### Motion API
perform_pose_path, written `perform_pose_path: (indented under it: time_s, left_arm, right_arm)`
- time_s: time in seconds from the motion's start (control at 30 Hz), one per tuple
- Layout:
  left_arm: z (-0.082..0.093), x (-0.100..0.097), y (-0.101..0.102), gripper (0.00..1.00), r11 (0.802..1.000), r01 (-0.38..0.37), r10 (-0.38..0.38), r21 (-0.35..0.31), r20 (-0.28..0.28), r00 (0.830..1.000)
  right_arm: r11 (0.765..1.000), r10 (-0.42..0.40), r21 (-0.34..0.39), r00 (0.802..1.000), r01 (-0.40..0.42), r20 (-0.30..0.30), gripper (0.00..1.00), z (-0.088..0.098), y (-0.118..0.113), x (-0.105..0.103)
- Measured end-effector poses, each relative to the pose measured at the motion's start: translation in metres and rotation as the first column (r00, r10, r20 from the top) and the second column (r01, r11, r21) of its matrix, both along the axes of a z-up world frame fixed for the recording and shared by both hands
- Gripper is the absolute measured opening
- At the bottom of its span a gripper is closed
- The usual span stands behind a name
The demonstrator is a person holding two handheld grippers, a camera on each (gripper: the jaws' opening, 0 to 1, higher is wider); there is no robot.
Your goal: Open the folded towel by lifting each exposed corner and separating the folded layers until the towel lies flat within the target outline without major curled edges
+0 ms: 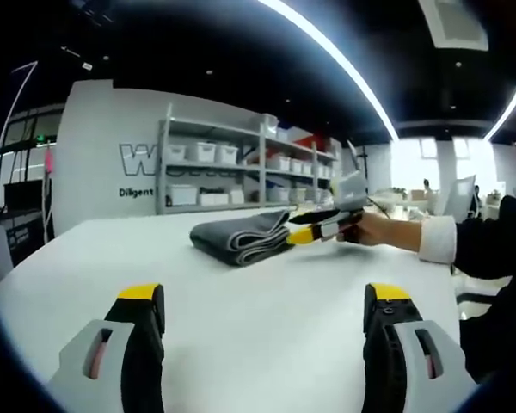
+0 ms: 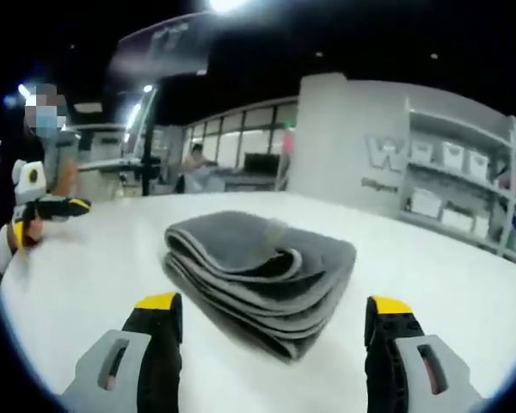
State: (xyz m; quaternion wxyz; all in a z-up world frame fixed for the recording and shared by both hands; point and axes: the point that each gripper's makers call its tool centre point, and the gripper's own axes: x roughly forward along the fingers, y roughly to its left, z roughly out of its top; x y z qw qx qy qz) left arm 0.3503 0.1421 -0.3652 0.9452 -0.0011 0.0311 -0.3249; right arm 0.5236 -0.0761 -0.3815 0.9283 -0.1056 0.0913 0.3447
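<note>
- One grey folded towel (image 1: 241, 236) lies on the white table (image 1: 267, 327), well ahead of the left gripper (image 1: 265, 311) and between the lines of its two jaws; several folded layers show at its edge.
- The left gripper's jaws stand wide apart with nothing between them, low over the bare table.
- In the right gripper view the same towel (image 2: 262, 275) sits just ahead of the right gripper (image 2: 273, 317), between its jaws; these too are spread wide and hold nothing.
- In the left gripper view the right gripper (image 1: 322, 228) comes in from the right, held by a hand (image 1: 387, 231), its tips at the towel's edge.
- One shelf rack (image 1: 245, 168) with many white bins stands beyond the table.
- Wall writing: a large "W" (image 1: 138, 159), rest hidden; below it "Diligent", cut off.
</note>
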Motion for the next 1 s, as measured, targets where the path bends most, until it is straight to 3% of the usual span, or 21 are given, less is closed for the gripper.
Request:
perform_pose_path:
  time_s: [0.2,0.57,0.9,1.0]
  left_arm:
    - [0.002,0.002,0.0,0.94,0.999,0.002,-0.002,-0.039,-0.018,1.0]
    - [-0.004,-0.001,-0.004,0.93,1.0,-0.008,0.008,0.006,-0.042,0.999]
    - [0.001,-0.007,-0.002,0.92,0.999,-0.01,0.008,-0.031,-0.05,0.999]
    - [-0.003,-0.008,-0.002,0.92,1.0,-0.029,0.03,0.006,-0.05,0.998]
  right_arm:
    - [1.0,-0.003,0.02,1.0,0.004,-0.003,0.84,0.003,-0.001,0.001]
    - [0.999,-0.025,-0.025,0.999,0.024,-0.041,0.81,-0.011,-0.003,0.002]
    - [0.996,-0.065,-0.059,0.995,0.06,-0.074,0.62,-0.024,-0.004,0.006]
    - [0.997,-0.06,-0.061,0.997,0.057,-0.056,0.57,-0.02,-0.001,0.006]
